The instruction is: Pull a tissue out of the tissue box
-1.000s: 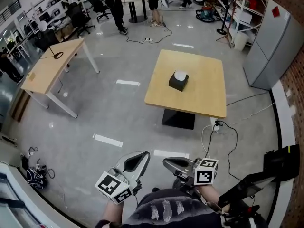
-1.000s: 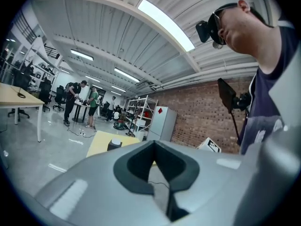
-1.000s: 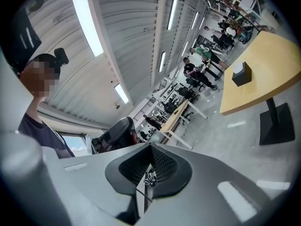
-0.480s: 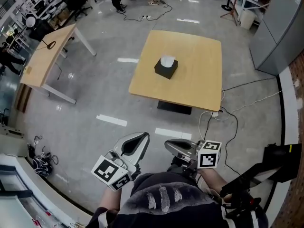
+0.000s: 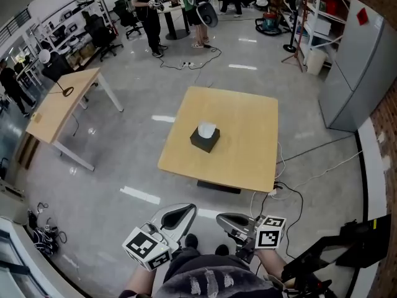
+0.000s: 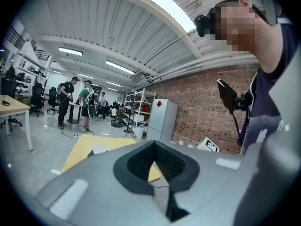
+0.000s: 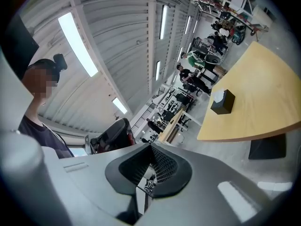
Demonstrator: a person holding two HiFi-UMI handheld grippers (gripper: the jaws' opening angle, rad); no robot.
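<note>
A black tissue box (image 5: 204, 140) with a white tissue (image 5: 206, 130) sticking out of its top sits near the middle of a square wooden table (image 5: 242, 148), a few steps ahead of me. Both grippers are held low in front of my body, well short of the table. My left gripper (image 5: 175, 215) has its jaws together and holds nothing. My right gripper (image 5: 231, 219) is shut and empty too. The right gripper view shows the box (image 7: 223, 101) far off on the table (image 7: 263, 107) beyond that gripper (image 7: 149, 157). In the left gripper view the tissue (image 6: 99, 149) shows small past that gripper (image 6: 153, 149).
A second wooden desk (image 5: 62, 101) stands at the left. People (image 5: 149, 8) stand at the far end of the hall. A grey cabinet (image 5: 360, 61) and shelving (image 5: 310, 11) line the right side. Cables (image 5: 288, 179) trail on the floor by the table; a black stand (image 5: 347, 247) is at bottom right.
I have walked towards the table, so it and the tissue box sit nearer and lower in the head view. Both grippers have stayed shut in front of my body.
</note>
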